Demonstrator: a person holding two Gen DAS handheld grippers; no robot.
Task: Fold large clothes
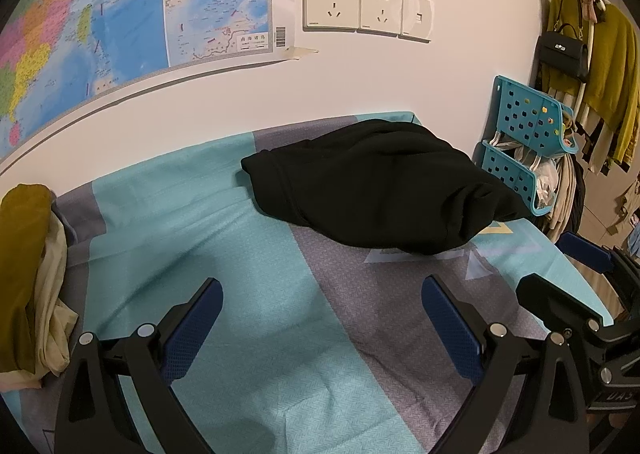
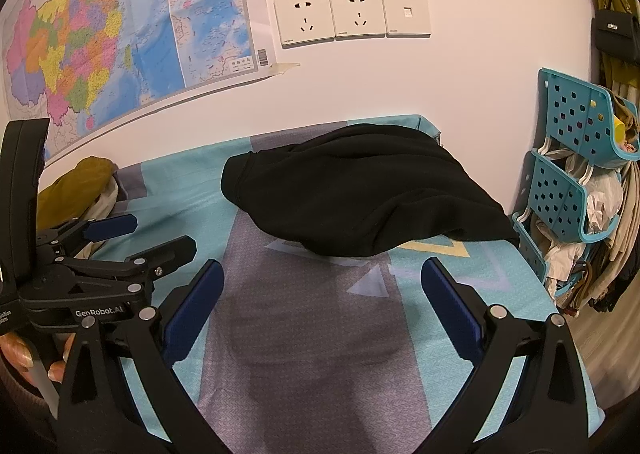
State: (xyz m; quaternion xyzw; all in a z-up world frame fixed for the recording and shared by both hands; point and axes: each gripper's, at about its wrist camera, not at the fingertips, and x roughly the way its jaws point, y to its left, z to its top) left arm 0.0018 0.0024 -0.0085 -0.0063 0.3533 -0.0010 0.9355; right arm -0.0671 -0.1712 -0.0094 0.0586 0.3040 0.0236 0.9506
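Bed (image 1: 208, 206), covered in teal-and-grey patterned sheet with pale triangles. Lying directly on it: black garment (image 1: 384, 186), bunched, toward the far side near the wall; mustard and cream clothes (image 1: 28, 274), heaped at the left edge.

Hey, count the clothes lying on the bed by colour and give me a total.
Black garment: 1
Mustard garment: 1
Cream garment: 1
Total: 3
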